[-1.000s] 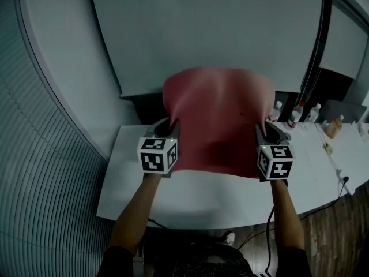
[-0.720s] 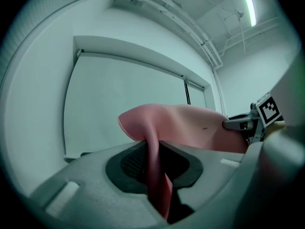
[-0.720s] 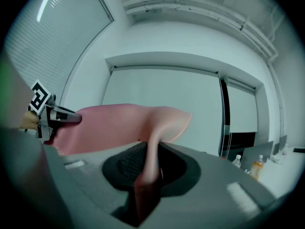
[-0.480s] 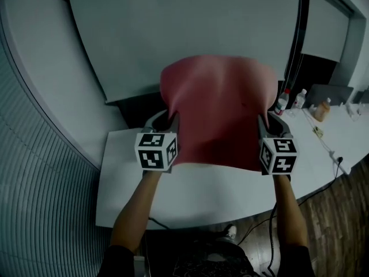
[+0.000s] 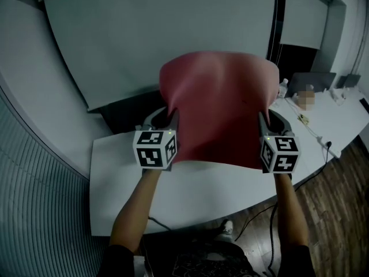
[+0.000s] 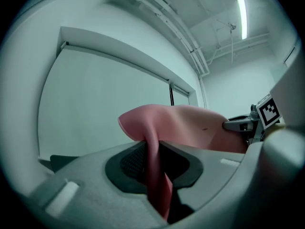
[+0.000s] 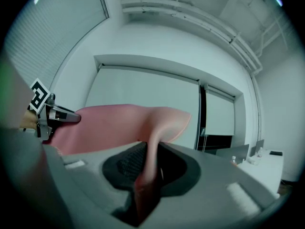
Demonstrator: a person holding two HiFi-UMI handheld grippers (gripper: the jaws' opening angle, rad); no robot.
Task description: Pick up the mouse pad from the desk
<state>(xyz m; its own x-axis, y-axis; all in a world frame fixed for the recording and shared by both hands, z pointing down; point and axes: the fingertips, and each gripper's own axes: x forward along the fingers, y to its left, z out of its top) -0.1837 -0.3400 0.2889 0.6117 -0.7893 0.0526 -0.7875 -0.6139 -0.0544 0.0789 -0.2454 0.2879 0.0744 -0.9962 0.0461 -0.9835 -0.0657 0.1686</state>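
Item 1, mouse pad (image 5: 219, 105): pink-red soft sheet, qty 1, off the surface (image 5: 190, 192) and up in the air above it, stretched btwn your two tools. Its top edge bows up and away from you. Its lower edge hangs in a shallow curve at about the level of the marker cubes. Item 2, left tool (image 5: 170, 119): jaws clamped on the pad's left edge. In the left gripper view the pink sheet runs pinched btwn the dark ribbed pads (image 6: 133, 159), no gap to see. Item 3, right tool (image 5: 263, 120): same condition, jaws closed on the pad's right edge, w/ the sheet squeezed thin btwn its pads. Both tools point roughly level, side by side, w/ the pad's full width btwn them. Ea. carries a marker cube, left cube (image 5: 154, 149) and right cube (image 5: 281, 153), facing you, and your forearms reach fwd beneath them. Item 4, surface: white, long, lying below the pad and your arms. Its far right end carries a small bottle (image 5: 282, 87), a dark laptop-like thing (image 5: 314, 81) (too small to tell for sure) and a cable (image 5: 316, 136). Bkgd: large pale roller screen (image 5: 161, 39) on the wall behind the pad, ribbed panel (image 5: 34, 212) at left, wood floor (image 5: 340, 206) at lower right.
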